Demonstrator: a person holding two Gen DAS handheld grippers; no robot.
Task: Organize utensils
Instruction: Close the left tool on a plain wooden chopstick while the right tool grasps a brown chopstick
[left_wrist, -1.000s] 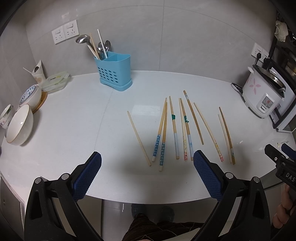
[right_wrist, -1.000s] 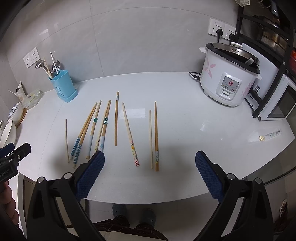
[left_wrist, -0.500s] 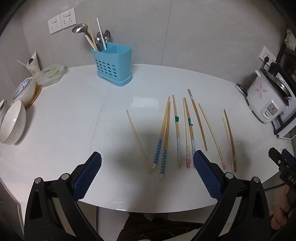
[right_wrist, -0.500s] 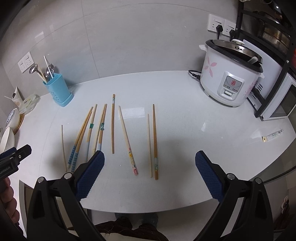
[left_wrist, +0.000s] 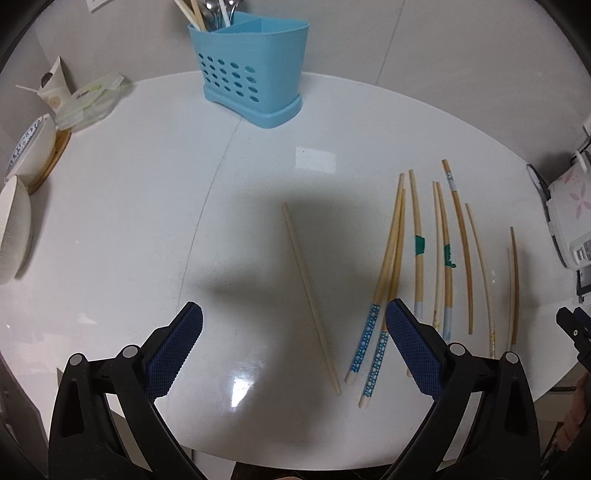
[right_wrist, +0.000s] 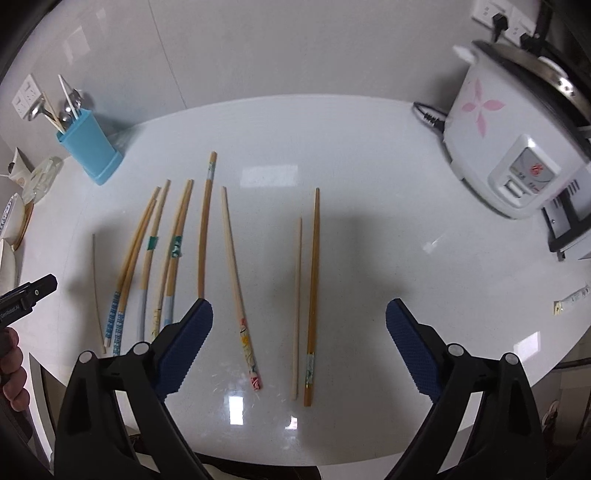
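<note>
Several chopsticks lie side by side on the white counter (left_wrist: 147, 206). My left gripper (left_wrist: 293, 328) is open and empty above a lone plain chopstick (left_wrist: 310, 299); a blue-dotted pair (left_wrist: 373, 332) lies just right of it. My right gripper (right_wrist: 299, 325) is open and empty above a pale chopstick (right_wrist: 296, 306) and a brown chopstick (right_wrist: 313, 295); a flower-tipped chopstick (right_wrist: 236, 280) lies to their left. A blue utensil holder (left_wrist: 251, 70) with spoons and chopsticks stands at the back; it also shows in the right wrist view (right_wrist: 90, 147).
White bowls (left_wrist: 14, 229) and a plastic lidded box (left_wrist: 88, 99) sit at the left edge. A rice cooker (right_wrist: 517, 147) stands at the back right, a small tube (right_wrist: 572, 299) near the right edge. The counter's front edge is close below both grippers.
Both grippers have moved forward and down over the counter, closer to the chopsticks. Both stay open. The chopsticks have not moved.
</note>
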